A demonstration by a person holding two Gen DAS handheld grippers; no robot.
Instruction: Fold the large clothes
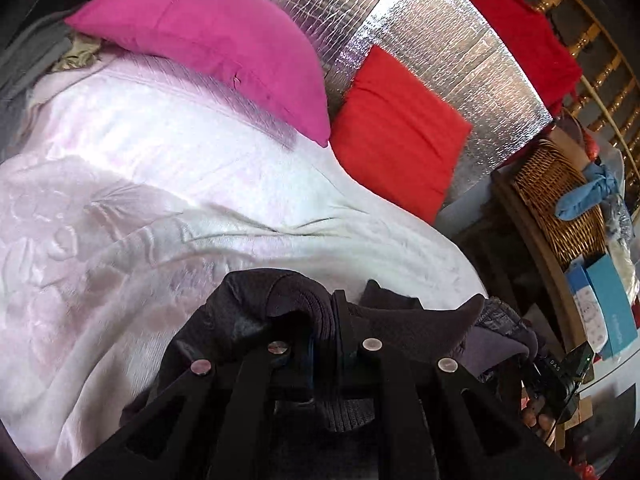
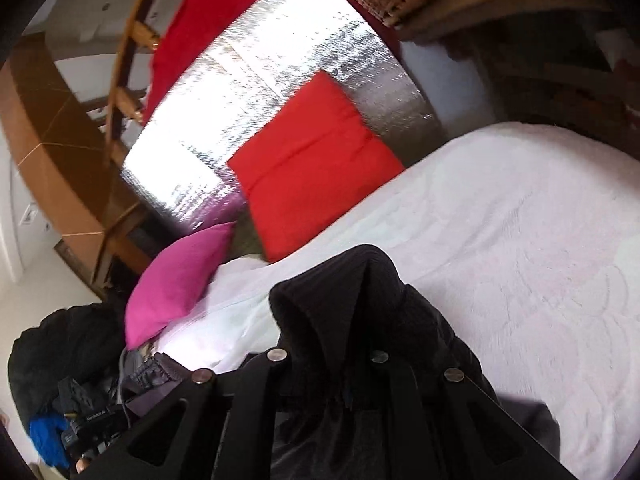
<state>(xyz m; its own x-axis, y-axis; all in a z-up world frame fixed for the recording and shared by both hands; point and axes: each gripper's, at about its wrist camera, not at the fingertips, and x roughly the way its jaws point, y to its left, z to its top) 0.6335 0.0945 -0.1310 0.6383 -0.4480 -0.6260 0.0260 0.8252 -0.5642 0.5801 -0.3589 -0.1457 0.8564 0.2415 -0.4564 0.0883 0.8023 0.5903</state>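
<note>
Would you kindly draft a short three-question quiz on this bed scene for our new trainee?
1. True or false: each tool is shut on a part of the dark garment.
2. Which cushion leans against the silver foil panel? A) a green one B) the red cushion C) a striped one
3. Fill in: the pink cushion lies on the pale ______.

Key
1. True: the left tool and the right tool both pinch dark fabric.
2. B
3. bedspread
</note>
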